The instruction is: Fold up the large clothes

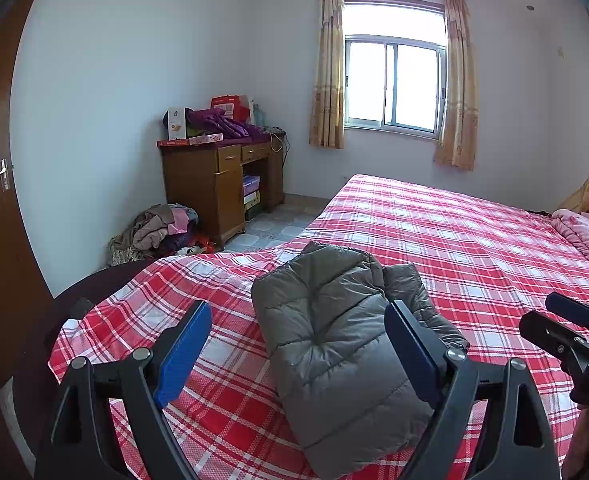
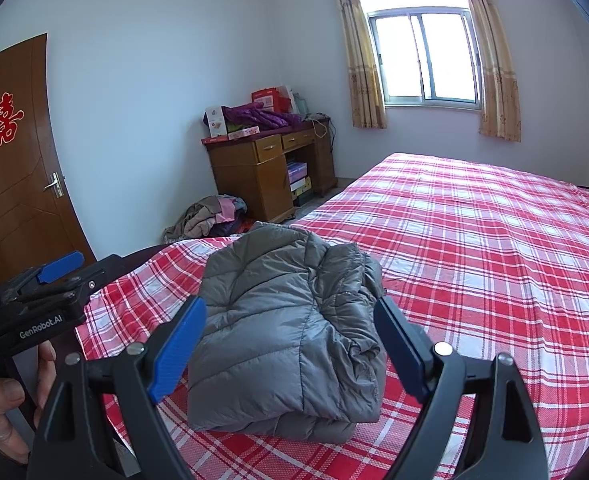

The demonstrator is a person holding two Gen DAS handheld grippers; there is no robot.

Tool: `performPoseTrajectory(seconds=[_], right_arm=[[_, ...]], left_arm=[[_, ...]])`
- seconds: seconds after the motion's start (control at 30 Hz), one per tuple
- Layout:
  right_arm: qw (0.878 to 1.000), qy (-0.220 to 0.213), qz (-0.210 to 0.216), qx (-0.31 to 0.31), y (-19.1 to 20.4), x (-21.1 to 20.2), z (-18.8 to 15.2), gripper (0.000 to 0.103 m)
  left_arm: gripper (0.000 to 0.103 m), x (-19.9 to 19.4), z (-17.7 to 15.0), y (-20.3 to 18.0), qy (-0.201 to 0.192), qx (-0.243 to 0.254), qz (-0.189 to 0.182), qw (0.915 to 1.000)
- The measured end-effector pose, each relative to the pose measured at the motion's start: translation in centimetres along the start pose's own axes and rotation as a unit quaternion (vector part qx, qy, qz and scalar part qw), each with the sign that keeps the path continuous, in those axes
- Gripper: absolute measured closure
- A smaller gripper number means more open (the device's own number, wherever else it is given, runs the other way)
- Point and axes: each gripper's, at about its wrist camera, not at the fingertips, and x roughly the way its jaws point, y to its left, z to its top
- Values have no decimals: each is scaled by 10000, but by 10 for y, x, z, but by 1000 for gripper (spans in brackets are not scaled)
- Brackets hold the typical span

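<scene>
A grey quilted puffer jacket (image 1: 334, 344) lies folded into a compact bundle on the red and white plaid bed (image 1: 474, 240), near its front corner. It also shows in the right wrist view (image 2: 286, 336). My left gripper (image 1: 298, 344) is open and empty, held above and just short of the jacket. My right gripper (image 2: 290, 340) is open and empty, also above and just short of the bundle. The right gripper shows at the right edge of the left wrist view (image 1: 566, 320), and the left gripper at the left edge of the right wrist view (image 2: 54, 280).
A wooden desk (image 1: 222, 184) piled with boxes and purple clothes stands against the far wall. A heap of clothes (image 1: 158, 232) lies on the floor beside it. A pink quilt (image 1: 586, 232) sits at the bed's far right. A brown door (image 2: 18, 152) is at left.
</scene>
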Motion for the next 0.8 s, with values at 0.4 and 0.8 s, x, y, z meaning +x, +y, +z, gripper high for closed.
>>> performPoseTrajectory(seconds=[0.4,0.8], right_arm=[[10000,4,13,8,2,-1,-1,15],[10000,23,27,1,4,1,-1,15]], left_arm=[[15,2,0,1,30,15,14,10000],[15,7,-2,0,81,40,50,9999]])
